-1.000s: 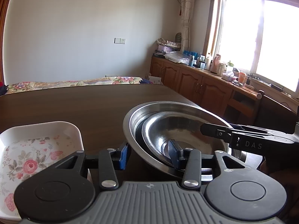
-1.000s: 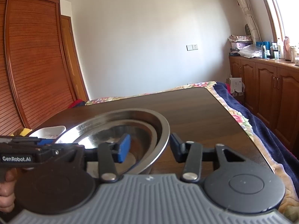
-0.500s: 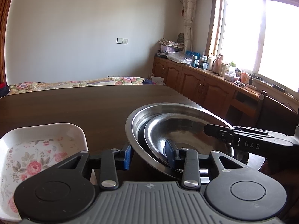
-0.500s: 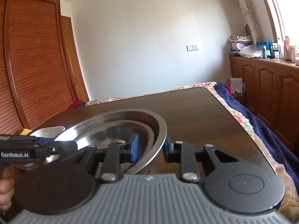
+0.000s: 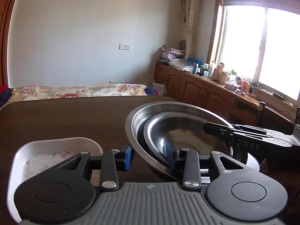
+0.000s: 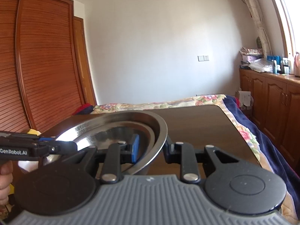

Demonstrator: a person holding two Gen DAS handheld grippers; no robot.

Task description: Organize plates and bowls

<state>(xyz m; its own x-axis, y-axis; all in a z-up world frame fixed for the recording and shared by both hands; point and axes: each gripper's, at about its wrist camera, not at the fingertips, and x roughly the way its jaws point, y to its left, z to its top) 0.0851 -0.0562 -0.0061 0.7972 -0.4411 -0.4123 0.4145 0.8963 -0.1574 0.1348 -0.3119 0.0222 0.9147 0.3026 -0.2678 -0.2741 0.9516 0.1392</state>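
Note:
A large steel bowl (image 5: 135, 123) with a smaller steel bowl (image 5: 187, 131) nested in it sits over the dark wooden table (image 5: 75, 116). My left gripper (image 5: 150, 156) is shut on the near rim, one blue pad outside the big bowl and one inside the small one. The right gripper's fingers (image 5: 215, 129) reach in from the right. In the right wrist view my right gripper (image 6: 151, 148) is shut on the big bowl's (image 6: 159, 127) rim, with one pad inside and one finger outside. The bowl looks tilted there. A white floral dish (image 5: 56, 150) lies left of the bowls.
A bed with a floral cover (image 5: 78, 91) borders the table's far edge. Wooden cabinets (image 5: 196, 91) with bottles run under the window on the right. A slatted wardrobe (image 6: 37, 65) stands at the left. A hand (image 6: 4, 178) holds the left gripper.
Both grippers have shut from wide open onto opposite rims of the bowl. Both views have risen, and the white dish now looks lower and flatter.

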